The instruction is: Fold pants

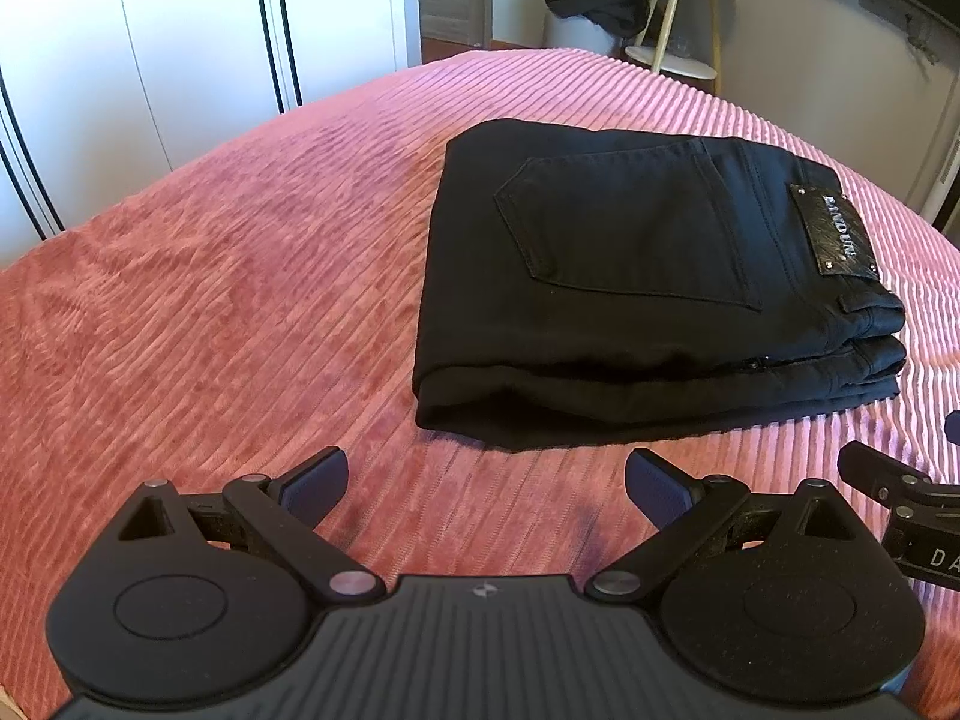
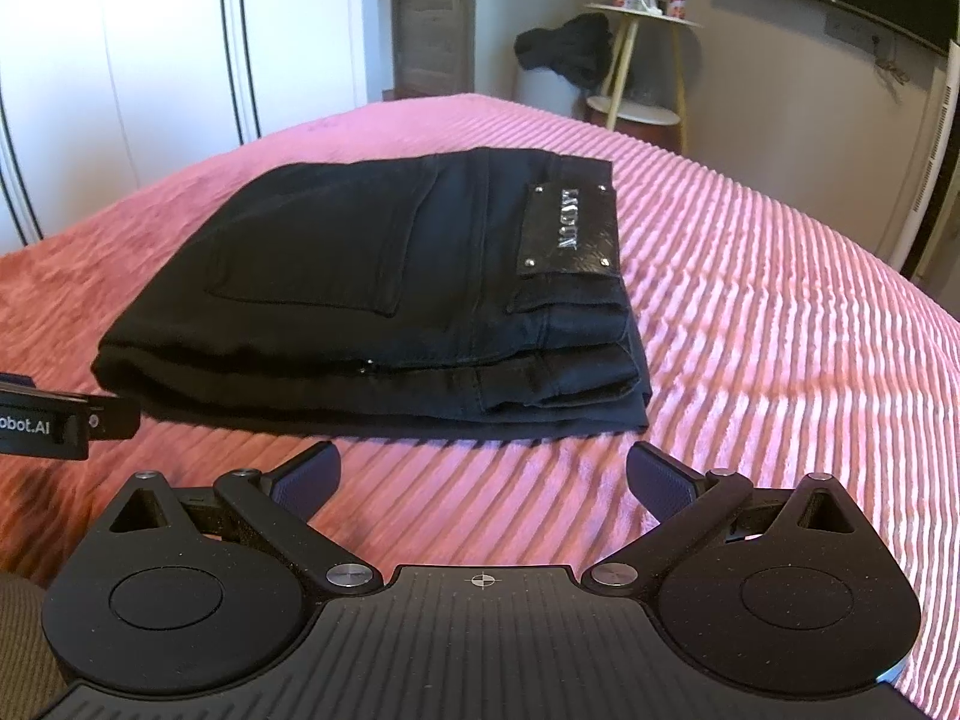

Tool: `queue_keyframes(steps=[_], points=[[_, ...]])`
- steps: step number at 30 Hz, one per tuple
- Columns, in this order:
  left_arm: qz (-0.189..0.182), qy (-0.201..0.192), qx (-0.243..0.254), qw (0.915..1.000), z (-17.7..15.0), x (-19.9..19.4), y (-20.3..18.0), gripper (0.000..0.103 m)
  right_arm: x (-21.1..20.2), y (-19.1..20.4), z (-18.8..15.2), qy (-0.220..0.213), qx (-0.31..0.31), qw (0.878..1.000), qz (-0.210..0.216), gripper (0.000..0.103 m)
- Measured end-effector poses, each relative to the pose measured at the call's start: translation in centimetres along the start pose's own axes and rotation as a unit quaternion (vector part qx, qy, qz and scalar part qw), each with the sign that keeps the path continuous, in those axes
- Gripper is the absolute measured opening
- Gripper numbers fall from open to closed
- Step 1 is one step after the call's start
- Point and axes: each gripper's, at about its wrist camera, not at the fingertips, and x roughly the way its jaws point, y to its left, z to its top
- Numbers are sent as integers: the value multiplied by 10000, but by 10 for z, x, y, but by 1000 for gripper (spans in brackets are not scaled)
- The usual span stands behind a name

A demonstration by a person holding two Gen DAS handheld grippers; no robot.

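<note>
Black pants point(image 1: 630, 276) lie folded in a compact stack on the pink ribbed bedspread point(image 1: 210, 300), back pocket and leather label facing up. They also show in the right wrist view point(image 2: 372, 300). My left gripper point(image 1: 486, 489) is open and empty, just short of the stack's near edge. My right gripper point(image 2: 483, 480) is open and empty, also just in front of the stack. Part of the right gripper point(image 1: 900, 504) shows at the right edge of the left wrist view; part of the left gripper point(image 2: 60, 417) shows at the left edge of the right wrist view.
The bedspread point(image 2: 780, 360) spreads around the pants. Beyond the bed stand white wardrobe doors point(image 1: 180, 30), a small round side table point(image 2: 645, 60) with ornaments and a dark garment point(image 2: 567, 51) heaped on a white stool.
</note>
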Motion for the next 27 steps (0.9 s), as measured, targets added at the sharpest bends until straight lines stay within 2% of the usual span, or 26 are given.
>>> queue_keyframes(steps=[27], points=[[-26, 48, 19, 10000, 0, 2, 1, 99, -2, 0, 0, -43, -80, 10000, -20, 103]])
